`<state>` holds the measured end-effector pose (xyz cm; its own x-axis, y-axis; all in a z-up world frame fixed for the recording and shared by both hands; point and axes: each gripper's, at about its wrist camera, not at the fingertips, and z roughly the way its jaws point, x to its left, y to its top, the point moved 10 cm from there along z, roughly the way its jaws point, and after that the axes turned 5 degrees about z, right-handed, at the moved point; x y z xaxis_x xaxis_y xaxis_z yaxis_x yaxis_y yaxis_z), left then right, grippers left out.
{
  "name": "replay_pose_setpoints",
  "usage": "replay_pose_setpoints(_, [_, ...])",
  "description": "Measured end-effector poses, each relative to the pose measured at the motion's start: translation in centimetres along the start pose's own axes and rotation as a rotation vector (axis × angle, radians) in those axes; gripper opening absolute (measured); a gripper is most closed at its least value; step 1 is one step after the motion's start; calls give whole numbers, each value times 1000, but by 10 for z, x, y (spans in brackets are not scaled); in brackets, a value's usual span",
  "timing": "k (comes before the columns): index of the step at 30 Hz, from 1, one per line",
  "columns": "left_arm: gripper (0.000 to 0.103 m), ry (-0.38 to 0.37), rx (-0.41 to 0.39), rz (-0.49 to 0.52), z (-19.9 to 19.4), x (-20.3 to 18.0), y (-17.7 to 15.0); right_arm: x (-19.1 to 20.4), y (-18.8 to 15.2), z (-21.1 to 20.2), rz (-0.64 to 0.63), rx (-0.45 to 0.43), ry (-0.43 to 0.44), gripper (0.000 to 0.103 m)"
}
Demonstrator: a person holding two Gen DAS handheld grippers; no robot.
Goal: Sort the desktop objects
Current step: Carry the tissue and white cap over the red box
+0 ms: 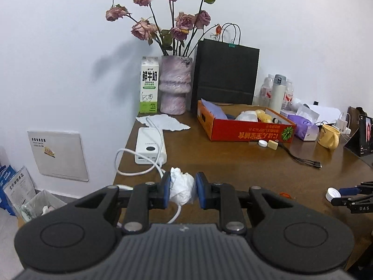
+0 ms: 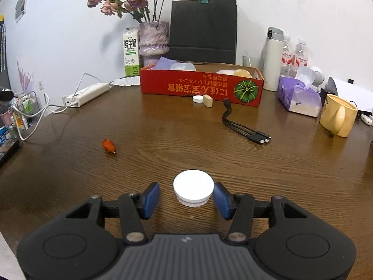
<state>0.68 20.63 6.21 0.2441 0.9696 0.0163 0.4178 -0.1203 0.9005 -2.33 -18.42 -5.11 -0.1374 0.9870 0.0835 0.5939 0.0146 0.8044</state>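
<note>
Brown wood-grain table runs back to a white wall, where a red cardboard box sits in front of a black paper bag and a vase of faded roses. My left gripper is clamped on a crumpled white tissue near the table's left edge (a white power bank lies just beyond), while my right gripper stands wide with its 2 blue pads either side of a white bottle cap resting on the wood, the right pad close against it

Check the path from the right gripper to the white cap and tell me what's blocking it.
Nothing visible. The white cap sits on the table between the open right gripper's fingers, with bare gaps either side.
</note>
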Motion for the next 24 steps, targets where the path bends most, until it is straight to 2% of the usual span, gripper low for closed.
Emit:
replay_pose_setpoints(3, [23, 28, 7, 25, 1, -7, -3, -1, 0, 5, 6, 12, -1, 50])
replay_pose_setpoints(5, [23, 0, 15, 19, 3, -19, -3, -3, 1, 10, 17, 26, -2, 50])
replay_pose_setpoints(7, [23, -35, 7, 22, 11, -45, -2, -4, 2, 16, 28, 40, -2, 50])
replay_pose_setpoints(9, [23, -92, 16, 20, 24, -81, -7, -5, 5, 21, 24, 40, -14, 39])
replay_pose_setpoints(12, [22, -164, 49, 22, 43, -129, -22, -3, 8, 26, 16, 43, -9, 38])
replay_pose_setpoints(15, [22, -185, 62, 35, 50, -158, -32, 0, 6, 22, 12, 40, 4, 38])
replay_pose_setpoints(19, [22, -257, 100, 15, 42, -184, -45, 4, 10, -3, 4, -13, 35, 39])
replay_pose_setpoints(24, [22, -270, 45, 47, 28, -199, -37, 3, 24, -37, 11, -106, 52, 39])
